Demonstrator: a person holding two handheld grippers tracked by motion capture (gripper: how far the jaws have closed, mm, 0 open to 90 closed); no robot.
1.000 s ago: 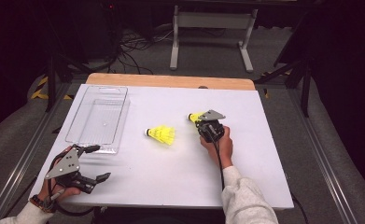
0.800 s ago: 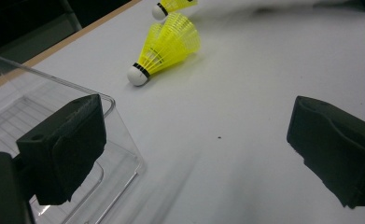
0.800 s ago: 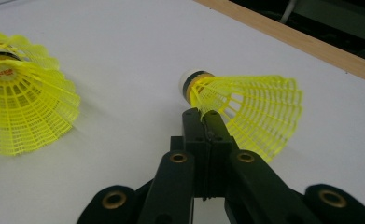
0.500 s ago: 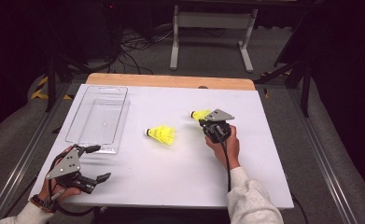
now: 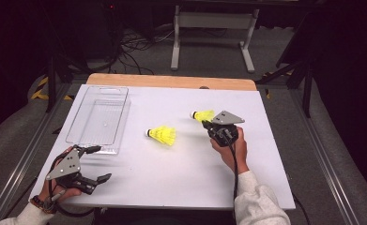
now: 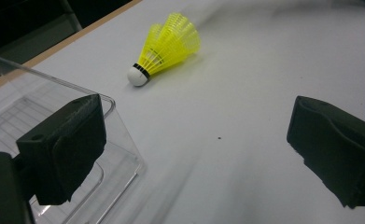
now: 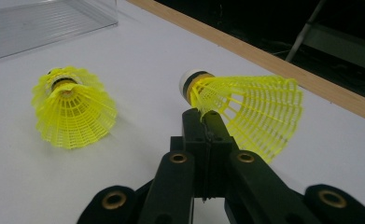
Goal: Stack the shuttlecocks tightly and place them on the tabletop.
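Note:
Two yellow shuttlecocks with white corks are on the white table. One shuttlecock (image 5: 161, 135) (image 6: 168, 46) (image 7: 73, 109) lies on its side near the table's middle. My right gripper (image 5: 208, 124) (image 7: 208, 116) is shut on the skirt edge of the other shuttlecock (image 5: 202, 115) (image 7: 250, 109), just behind its cork, and holds it a little above the table right of centre. At the front left corner, my left gripper (image 5: 100, 164) (image 6: 194, 154) stands open with nothing between its jaws, pointed toward the lying shuttlecock.
A clear plastic container (image 5: 78, 123) (image 6: 124, 140) (image 7: 45, 23) stands empty at the table's left, its near corner just ahead of my left gripper. The table (image 5: 172, 168) has a wooden far edge; dark floor, cables and a metal stand lie beyond.
My right gripper has risen and shifted slightly right, carrying the pinched shuttlecock off the table. The left gripper and the other shuttlecock have stayed put.

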